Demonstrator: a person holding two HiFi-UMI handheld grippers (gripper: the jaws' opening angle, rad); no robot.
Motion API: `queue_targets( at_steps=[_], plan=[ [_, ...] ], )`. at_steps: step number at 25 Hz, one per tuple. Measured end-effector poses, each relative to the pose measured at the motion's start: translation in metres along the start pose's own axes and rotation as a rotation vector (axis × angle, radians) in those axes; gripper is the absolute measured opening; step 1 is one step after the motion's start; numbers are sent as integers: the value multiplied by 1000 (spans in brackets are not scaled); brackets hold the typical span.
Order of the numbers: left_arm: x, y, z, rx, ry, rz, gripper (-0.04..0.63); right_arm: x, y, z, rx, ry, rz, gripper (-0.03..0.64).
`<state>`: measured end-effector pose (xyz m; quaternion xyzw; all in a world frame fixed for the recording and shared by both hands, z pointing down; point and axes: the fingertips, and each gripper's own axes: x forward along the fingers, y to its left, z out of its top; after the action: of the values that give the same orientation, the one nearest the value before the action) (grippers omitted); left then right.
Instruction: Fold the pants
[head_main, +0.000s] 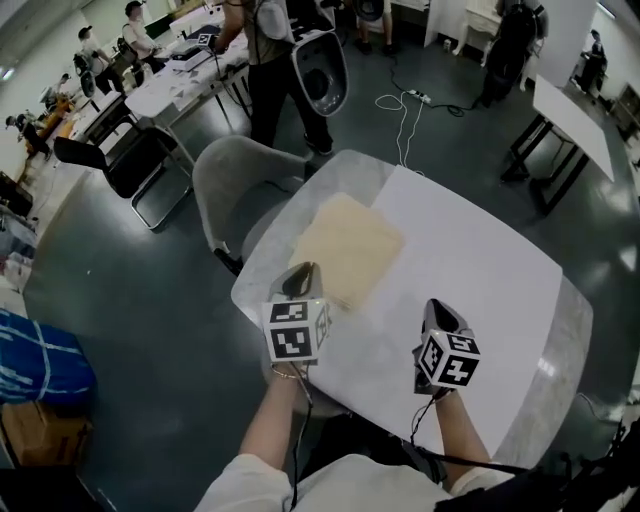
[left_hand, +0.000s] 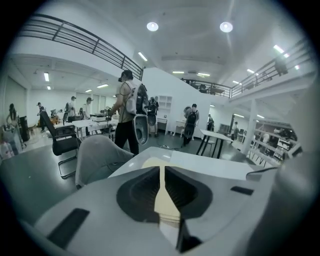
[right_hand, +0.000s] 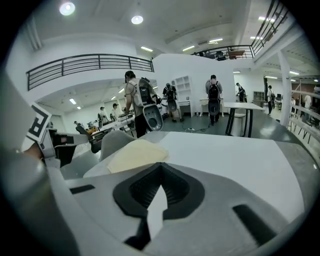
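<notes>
On the near side of the pants (head_main: 345, 245), both claws are pinched closed and empty: right claw (head_main: 437, 305) over bare worktop (head_main: 480, 280), left claw (head_main: 303, 268) at their near edge. Folded cloth looks soft, light, floppy, so I'd pinch all layers at a corner.

The pants (head_main: 345, 250) lie on the left part of the table (head_main: 480, 300). A chair (head_main: 235, 185) stands beside that edge, left of the pants.

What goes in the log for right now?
pants: folded, flat on table | left gripper: shut, empty | right gripper: shut, empty
</notes>
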<state>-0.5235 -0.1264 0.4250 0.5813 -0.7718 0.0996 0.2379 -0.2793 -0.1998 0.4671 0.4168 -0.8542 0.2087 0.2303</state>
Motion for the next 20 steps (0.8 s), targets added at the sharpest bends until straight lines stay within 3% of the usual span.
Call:
queue_targets(
  at_steps=[5,10,20],
  plan=[
    [-66,-25,0,-23,-62,18,21,-40,9,11,-4,-58,35,-8],
    [-113,-49,-5,-41,-86,19,12,-73,28,12,-95,-81,96,-7],
    [-150,-60,0,-30,-152,54,11,-113,48,37,-151,-180,123,-9]
  ],
)
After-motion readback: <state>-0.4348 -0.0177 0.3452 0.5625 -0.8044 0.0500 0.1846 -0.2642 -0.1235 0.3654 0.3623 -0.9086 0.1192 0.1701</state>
